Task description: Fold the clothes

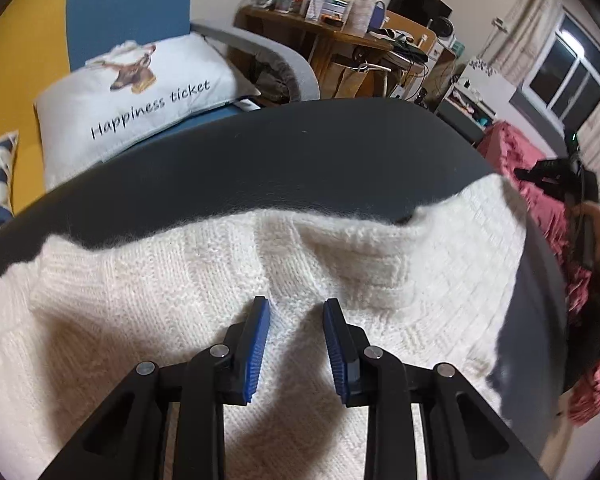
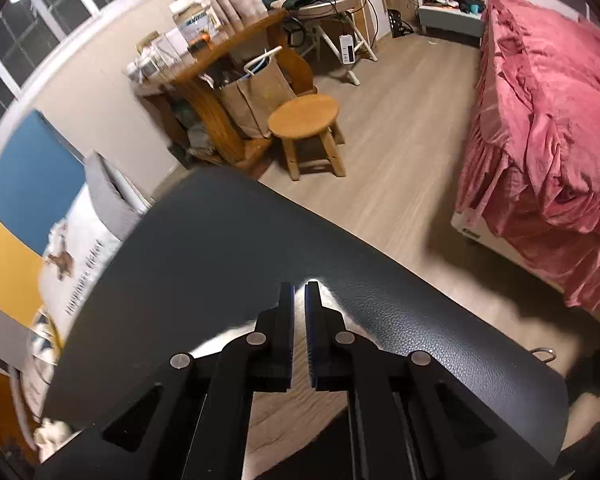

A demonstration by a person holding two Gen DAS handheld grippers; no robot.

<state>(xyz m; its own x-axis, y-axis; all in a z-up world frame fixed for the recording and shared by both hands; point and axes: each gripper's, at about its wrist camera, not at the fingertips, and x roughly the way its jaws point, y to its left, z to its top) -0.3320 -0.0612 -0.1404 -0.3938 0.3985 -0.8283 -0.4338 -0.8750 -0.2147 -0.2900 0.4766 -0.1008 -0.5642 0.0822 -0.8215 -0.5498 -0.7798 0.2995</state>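
Blue-padded left hand-held gripper (image 1: 297,308) over chunky-knit sweater (image 1: 340,260)

sweater (image 1: 228,280): cream knit | table (image 1: 260,160): dark grey | bedspread (image 2: 548,120): pink

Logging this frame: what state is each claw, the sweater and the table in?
Left claw: open, above the sweater.
Right claw: nearly closed; whether it grips cloth is unclear.
White knit sweater: spread on the table, rumpled.
Dark table: partly covered by the sweater.
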